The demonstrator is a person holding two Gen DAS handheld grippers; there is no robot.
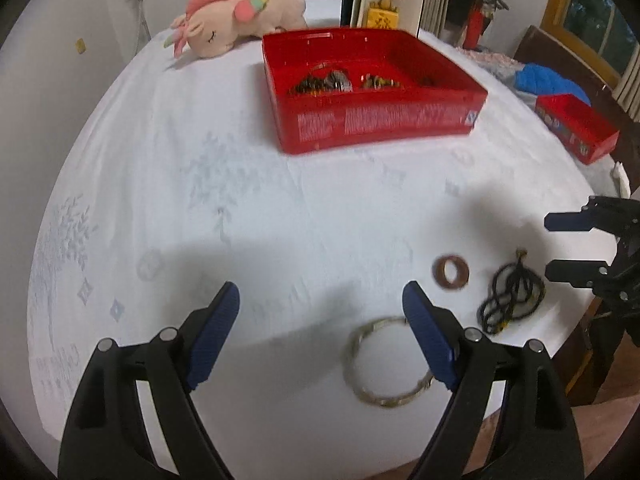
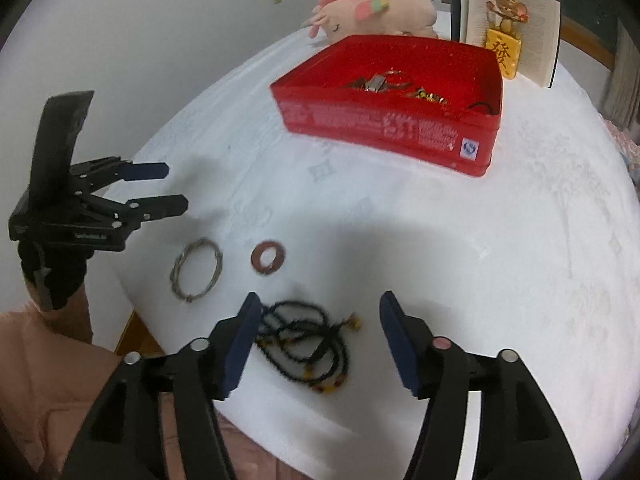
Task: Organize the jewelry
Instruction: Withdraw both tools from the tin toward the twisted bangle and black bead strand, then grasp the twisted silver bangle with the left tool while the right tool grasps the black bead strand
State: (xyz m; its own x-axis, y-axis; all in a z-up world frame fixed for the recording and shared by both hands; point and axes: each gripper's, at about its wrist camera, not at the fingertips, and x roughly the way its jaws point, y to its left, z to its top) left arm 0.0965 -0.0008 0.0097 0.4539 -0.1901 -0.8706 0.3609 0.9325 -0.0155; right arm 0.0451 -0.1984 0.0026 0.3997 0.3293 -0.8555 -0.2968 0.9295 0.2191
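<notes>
1. Red and rectangular, the open tin box (image 1: 376, 120) sits well ahead of both my grippers; white print covers its near side but is too blurred for me to read, apart from a small blue-and-white logo at one corner. Jewellery pieces lie inside it.
2. Behind the box, a yellow plaque (image 2: 503, 54) bears one dark Chinese character, leaning against an open book (image 2: 516, 12).
3. My left gripper (image 1: 320, 300) is spread wide, nothing between its blue pads; the thin silver bangle (image 1: 386, 364) lies just beneath its right finger.
4. My right gripper (image 2: 320, 312) is also apart, holding nothing; the black beaded cord necklace (image 2: 308, 344) lies on the cloth between its fingers, close to the left pad, whether touching I cannot tell.
5. Between the bangle and the necklace rests a flat reddish-brown ring disc (image 1: 451, 272).
6. Everything sits on a white embossed tablecloth (image 1: 240, 200). A pink plush toy (image 1: 240, 16) lies beyond the box, a white wall to its left.
</notes>
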